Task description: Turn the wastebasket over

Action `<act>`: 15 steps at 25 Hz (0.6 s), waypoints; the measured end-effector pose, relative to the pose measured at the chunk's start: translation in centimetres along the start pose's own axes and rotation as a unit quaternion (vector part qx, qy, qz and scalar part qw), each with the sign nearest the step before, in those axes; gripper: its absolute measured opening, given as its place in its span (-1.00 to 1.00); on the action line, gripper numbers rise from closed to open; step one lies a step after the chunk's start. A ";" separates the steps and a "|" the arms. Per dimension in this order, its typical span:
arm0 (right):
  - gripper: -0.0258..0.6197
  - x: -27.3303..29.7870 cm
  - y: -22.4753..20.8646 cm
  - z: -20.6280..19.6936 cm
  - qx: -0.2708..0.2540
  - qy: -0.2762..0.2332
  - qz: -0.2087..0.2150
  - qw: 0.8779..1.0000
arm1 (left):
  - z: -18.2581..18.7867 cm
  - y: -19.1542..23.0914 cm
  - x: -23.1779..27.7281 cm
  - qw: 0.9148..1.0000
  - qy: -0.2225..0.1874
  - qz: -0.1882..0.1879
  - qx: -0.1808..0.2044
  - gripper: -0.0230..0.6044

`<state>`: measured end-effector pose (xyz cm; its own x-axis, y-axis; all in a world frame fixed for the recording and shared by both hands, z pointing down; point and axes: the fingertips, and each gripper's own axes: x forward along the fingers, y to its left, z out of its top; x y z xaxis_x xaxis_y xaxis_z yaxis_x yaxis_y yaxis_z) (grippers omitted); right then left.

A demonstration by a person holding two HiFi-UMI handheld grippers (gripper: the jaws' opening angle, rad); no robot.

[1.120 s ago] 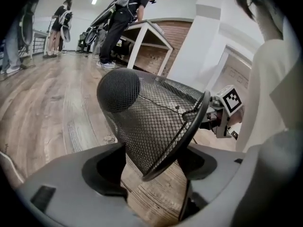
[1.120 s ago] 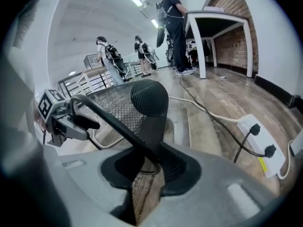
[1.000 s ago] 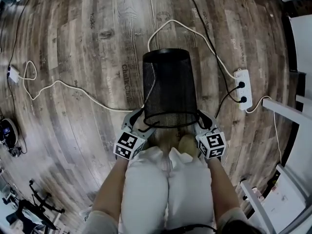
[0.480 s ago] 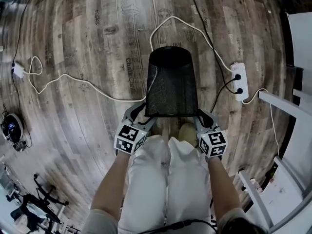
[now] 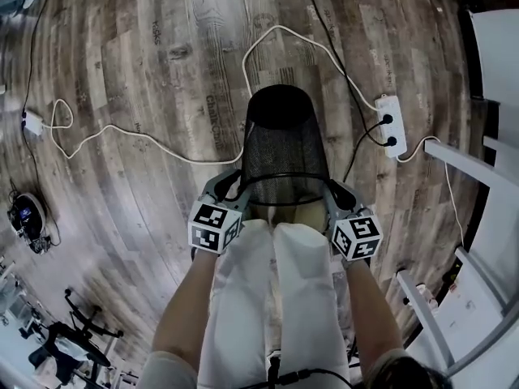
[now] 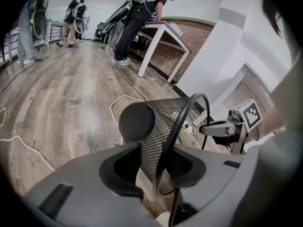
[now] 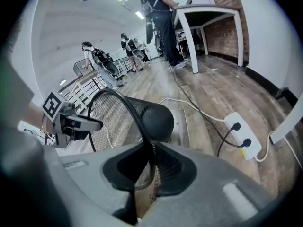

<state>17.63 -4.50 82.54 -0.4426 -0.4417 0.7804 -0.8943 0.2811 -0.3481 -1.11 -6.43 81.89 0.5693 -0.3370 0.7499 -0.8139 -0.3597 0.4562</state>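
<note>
A black mesh wastebasket [image 5: 284,152] hangs above the wooden floor, tipped with its closed bottom away from me and its open rim toward my legs. My left gripper [image 5: 231,186] grips the rim's left side and my right gripper [image 5: 336,191] its right side. In the left gripper view the rim wire of the wastebasket [image 6: 156,122] runs between the jaws of the left gripper [image 6: 163,174]. The right gripper view shows the same for the wastebasket [image 7: 151,119] and the right gripper [image 7: 149,167]. Both pairs of jaws have just been closing, with the rim between them.
A white power strip [image 5: 388,128] with two black plugs lies to the right of the basket, and a white cable [image 5: 146,136] loops across the floor to the left. White table legs [image 5: 470,168] stand at the right edge. People stand at tables in the background.
Both grippers have risen with the wastebasket. It has tipped, so its bottom points further away and its open rim now faces up toward me.
</note>
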 end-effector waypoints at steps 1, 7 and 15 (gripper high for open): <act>-0.78 -0.2 0.0 0.2 0.006 0.000 -0.001 1.000 | 0.3 -0.1 -0.1 1.000 0.000 0.002 -0.007 -0.51; -0.81 -1.0 -0.4 1.1 0.033 0.003 -0.010 0.999 | 1.3 -0.3 -0.2 1.000 0.003 0.007 -0.019 -0.58; -0.84 -2.4 -0.6 0.7 0.071 0.033 -0.022 0.997 | 0.1 -1.6 -1.4 0.997 0.031 0.012 -0.076 -0.65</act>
<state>19.19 -4.16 80.50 -0.4023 -0.3931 0.8269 -0.9148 0.1370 -0.3799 -0.59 -5.46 80.11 0.5453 -0.2883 0.7871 -0.8379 -0.2153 0.5016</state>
